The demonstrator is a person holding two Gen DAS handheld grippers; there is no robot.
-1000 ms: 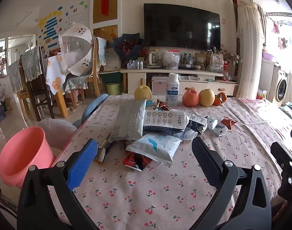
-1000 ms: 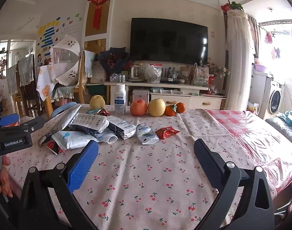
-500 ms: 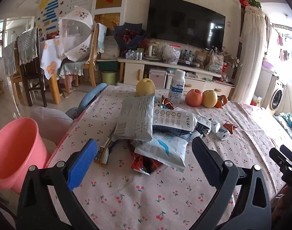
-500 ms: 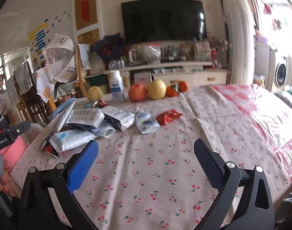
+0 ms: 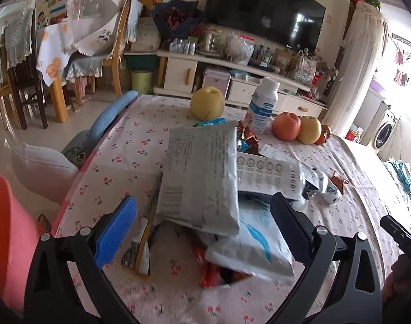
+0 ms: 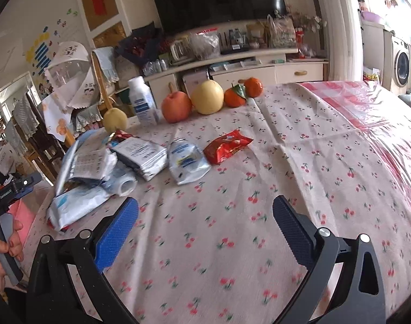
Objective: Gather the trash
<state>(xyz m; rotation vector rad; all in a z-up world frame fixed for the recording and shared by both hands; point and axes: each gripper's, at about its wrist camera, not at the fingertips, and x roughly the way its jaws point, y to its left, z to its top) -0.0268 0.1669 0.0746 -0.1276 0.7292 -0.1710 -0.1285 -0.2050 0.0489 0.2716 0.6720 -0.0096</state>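
Note:
A heap of empty snack bags lies on the cherry-print tablecloth point(image 5: 140, 145). On top is a big grey bag point(image 5: 202, 178), with a white and blue bag point(image 5: 254, 245) and a red wrapper point(image 5: 210, 272) under it. My left gripper point(image 5: 202, 224) is open, its fingers straddling the near end of the heap without touching it. In the right wrist view the same heap point(image 6: 92, 172) sits at the left, beside a silver pouch point(image 6: 187, 162) and a red wrapper point(image 6: 227, 147). My right gripper point(image 6: 205, 226) is open above bare cloth, short of those two.
A pink bucket point(image 5: 5, 232) stands on the floor left of the table. At the table's far edge are a white bottle point(image 5: 262, 105), a yellow pear point(image 5: 207, 103), an apple point(image 6: 176, 106) and tangerines point(image 6: 234, 96). Chairs and a TV cabinet stand beyond.
Both grippers have moved forward and tipped down toward the table. The left one has closed in on the bag heap; the right one has neared the silver pouch and red wrapper.

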